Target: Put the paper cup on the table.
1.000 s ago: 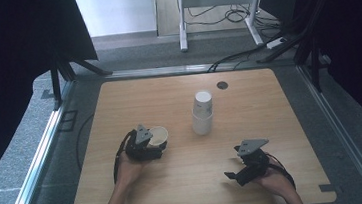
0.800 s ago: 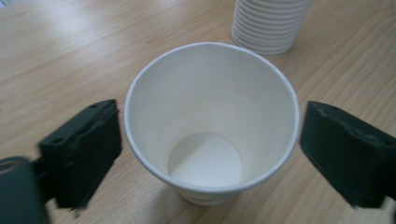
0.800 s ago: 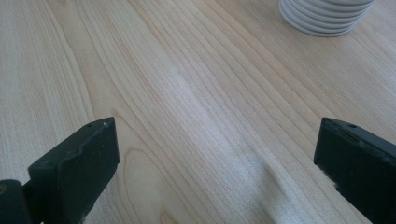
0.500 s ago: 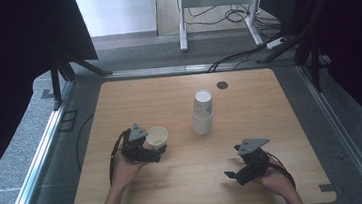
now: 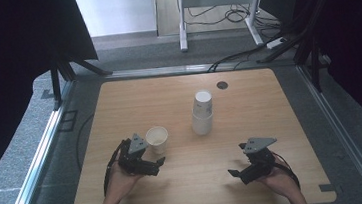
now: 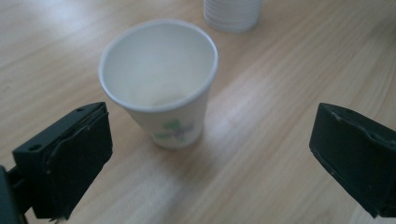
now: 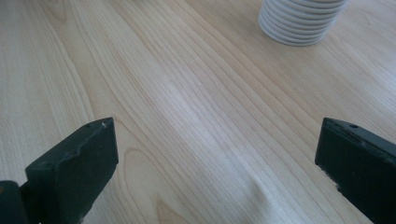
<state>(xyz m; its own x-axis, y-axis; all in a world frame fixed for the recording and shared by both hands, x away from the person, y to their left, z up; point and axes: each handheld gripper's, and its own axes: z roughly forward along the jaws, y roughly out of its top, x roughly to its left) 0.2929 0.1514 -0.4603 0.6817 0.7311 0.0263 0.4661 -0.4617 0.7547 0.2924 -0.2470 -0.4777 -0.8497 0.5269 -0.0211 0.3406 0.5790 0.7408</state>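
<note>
Left gripper view: my left claw (image 6: 210,158) gapes wide, gripping nothing, with a single paper cup (image 6: 161,91) upright on the table (image 6: 280,84) just ahead, untouched. My right claw (image 7: 217,172) is equally wide over bare wood, the cup stack (image 5: 202,112) standing farther off.

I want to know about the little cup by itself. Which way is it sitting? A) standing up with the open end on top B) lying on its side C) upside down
A: the left gripper view looks down into the cup, whose open rim faces up, and it stands upright on the table in the high view.
</note>
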